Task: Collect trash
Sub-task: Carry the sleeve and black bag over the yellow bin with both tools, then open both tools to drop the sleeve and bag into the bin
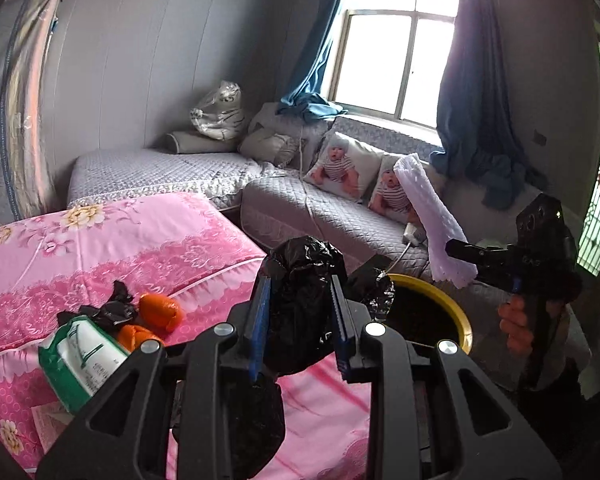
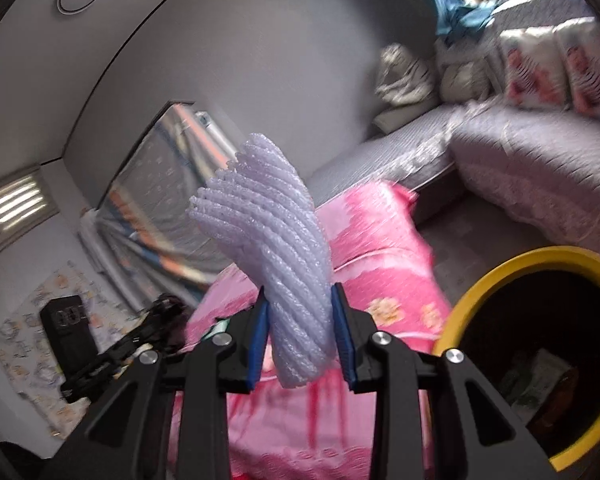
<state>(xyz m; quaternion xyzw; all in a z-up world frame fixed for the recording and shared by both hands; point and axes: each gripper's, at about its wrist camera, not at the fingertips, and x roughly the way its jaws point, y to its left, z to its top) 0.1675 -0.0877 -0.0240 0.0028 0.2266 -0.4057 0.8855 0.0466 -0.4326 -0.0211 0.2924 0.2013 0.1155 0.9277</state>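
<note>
crinkled black bag (image 1: 300, 300) pinched by left gripper (image 1: 300, 316); right gripper (image 2: 300, 332) clamps ribbed foam netting (image 2: 276, 256).

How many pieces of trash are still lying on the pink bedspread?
4, clustered at the near left: a green-and-white plastic packet, a crumpled black plastic scrap, and two orange peel pieces. Others may hide behind the left gripper.
</note>
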